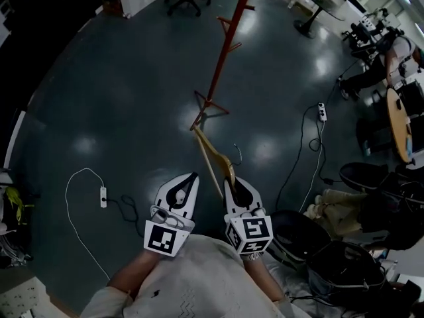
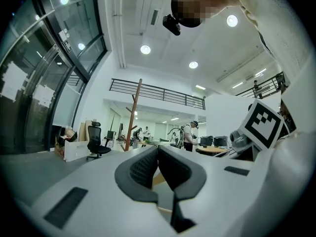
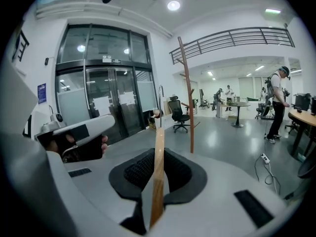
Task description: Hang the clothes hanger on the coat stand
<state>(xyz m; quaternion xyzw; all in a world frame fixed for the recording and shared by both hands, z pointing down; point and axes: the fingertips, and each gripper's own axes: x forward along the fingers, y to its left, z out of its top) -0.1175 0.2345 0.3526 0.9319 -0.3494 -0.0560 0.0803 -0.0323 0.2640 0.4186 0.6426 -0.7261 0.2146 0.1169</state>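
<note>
Wooden hanger [image 3: 157, 191] pinched between right gripper [image 3: 159, 154] fingers [image 3: 139, 171]; left gripper [image 2: 158, 150] closed

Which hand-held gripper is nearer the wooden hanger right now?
Right. The right hand-held gripper is shut on the wooden hanger, with the wood standing between its jaws. The left hand-held gripper sits beside the hanger on its left, shut and empty.

head view looks steeply down from the person's head onto the dark floor [image 1: 119, 111]. each gripper view sits low, facing outward along its jaws across the room. all three share the coat stand [image 1: 228, 38].
</note>
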